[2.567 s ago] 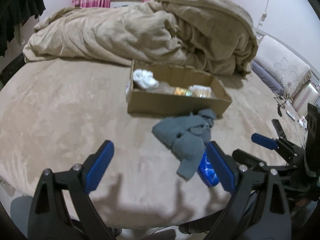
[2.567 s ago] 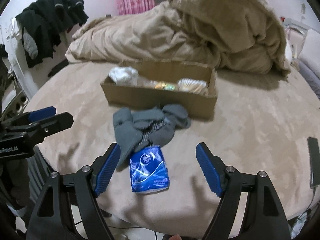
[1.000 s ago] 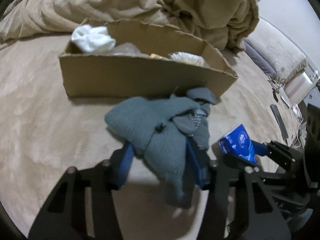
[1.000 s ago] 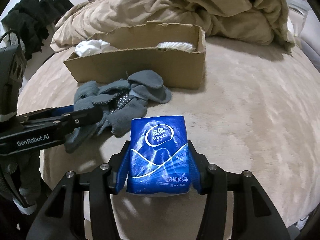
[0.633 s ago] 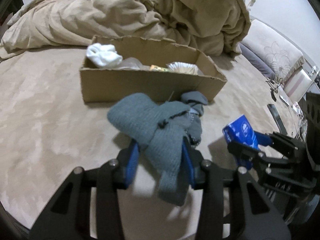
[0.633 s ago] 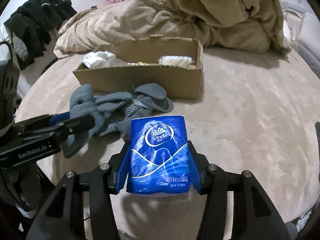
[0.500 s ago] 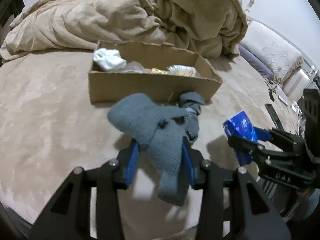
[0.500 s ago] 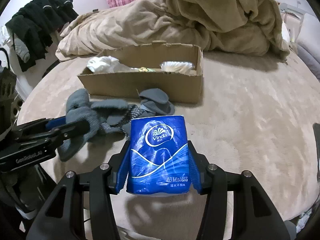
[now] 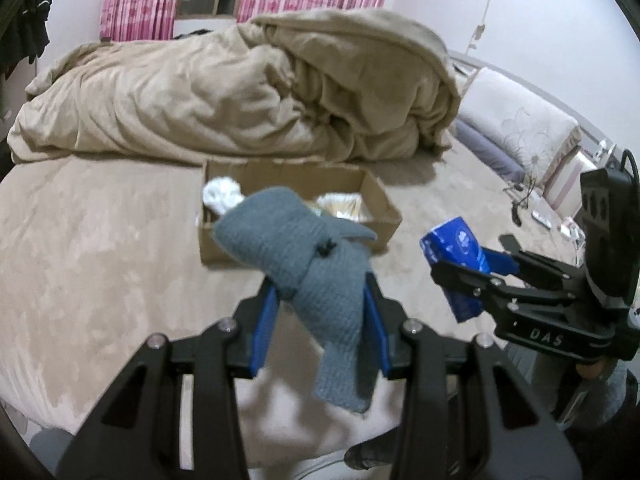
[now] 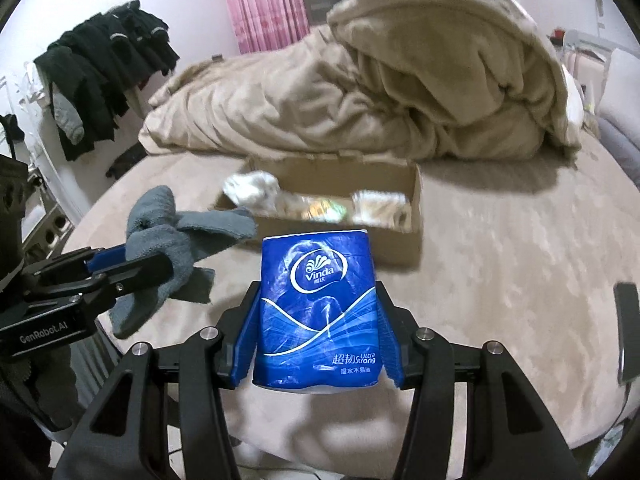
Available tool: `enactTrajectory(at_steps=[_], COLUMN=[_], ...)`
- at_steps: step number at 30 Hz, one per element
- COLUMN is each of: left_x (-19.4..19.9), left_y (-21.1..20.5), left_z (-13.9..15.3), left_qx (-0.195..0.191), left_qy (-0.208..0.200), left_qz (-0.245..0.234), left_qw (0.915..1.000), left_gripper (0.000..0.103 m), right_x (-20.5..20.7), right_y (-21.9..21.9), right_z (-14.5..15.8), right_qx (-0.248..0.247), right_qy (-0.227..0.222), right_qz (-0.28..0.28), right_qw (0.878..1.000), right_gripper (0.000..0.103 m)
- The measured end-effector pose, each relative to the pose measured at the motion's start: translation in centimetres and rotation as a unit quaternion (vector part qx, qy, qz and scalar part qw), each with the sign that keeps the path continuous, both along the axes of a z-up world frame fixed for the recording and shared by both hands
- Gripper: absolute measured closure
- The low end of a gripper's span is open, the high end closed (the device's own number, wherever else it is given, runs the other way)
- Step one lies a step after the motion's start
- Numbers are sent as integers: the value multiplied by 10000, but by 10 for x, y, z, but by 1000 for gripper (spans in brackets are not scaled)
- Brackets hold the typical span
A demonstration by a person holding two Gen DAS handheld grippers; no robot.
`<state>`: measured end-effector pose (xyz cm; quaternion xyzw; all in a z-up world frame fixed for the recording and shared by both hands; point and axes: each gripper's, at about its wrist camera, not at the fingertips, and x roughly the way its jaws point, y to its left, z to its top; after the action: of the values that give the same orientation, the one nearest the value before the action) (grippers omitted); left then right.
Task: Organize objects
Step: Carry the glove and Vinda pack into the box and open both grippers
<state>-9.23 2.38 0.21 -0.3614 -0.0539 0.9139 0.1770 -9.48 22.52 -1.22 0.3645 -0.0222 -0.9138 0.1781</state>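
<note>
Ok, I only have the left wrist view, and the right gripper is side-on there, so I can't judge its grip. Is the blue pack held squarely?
Observer: Yes. In the right wrist view the right gripper is shut on the Vinda tissue pack, which stands upright with a blue pad against each side.
Operator: Anything lying near it that I can't see?
Observer: A dark flat device lies on the bed sheet at the right edge. I cannot tell what it is.

Knitted, matt grey socks (image 9: 316, 276); glossy crinkled plastic on the tissue pack (image 10: 318, 312); behind both, a plain cardboard box (image 10: 400, 246) (rough-edged) on plush bedcover (image 9: 100, 240).
</note>
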Motion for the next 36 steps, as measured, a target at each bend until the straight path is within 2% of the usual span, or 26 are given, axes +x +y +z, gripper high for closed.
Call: enactTrajectory(at_steps=[9, 14, 20, 28, 36], left_x=[-21, -43, -74, -125, -170], left_y=[-5, -12, -13, -5, 7], left_z=[33, 37, 36, -1, -66], left_qx=[69, 91, 73, -30, -142], left_qy=[333, 404, 420, 203, -419], left_qz=[-92, -2, -42, -75, -184], left_qw=[9994, 9991, 9991, 9998, 9989], left_gripper=[61, 61, 61, 61, 61], right_x=[-23, -44, -75, -120, -156], right_y=[-11, -17, -22, -26, -36], right_z=[36, 48, 50, 24, -30], right_qx=[-5, 19, 194, 213, 241], right_qy=[404, 593, 706, 457, -217], right_qz=[79, 81, 125, 139, 89], right_qw=[9992, 9982, 9972, 9986, 9994], right_gripper=[49, 49, 49, 49, 49])
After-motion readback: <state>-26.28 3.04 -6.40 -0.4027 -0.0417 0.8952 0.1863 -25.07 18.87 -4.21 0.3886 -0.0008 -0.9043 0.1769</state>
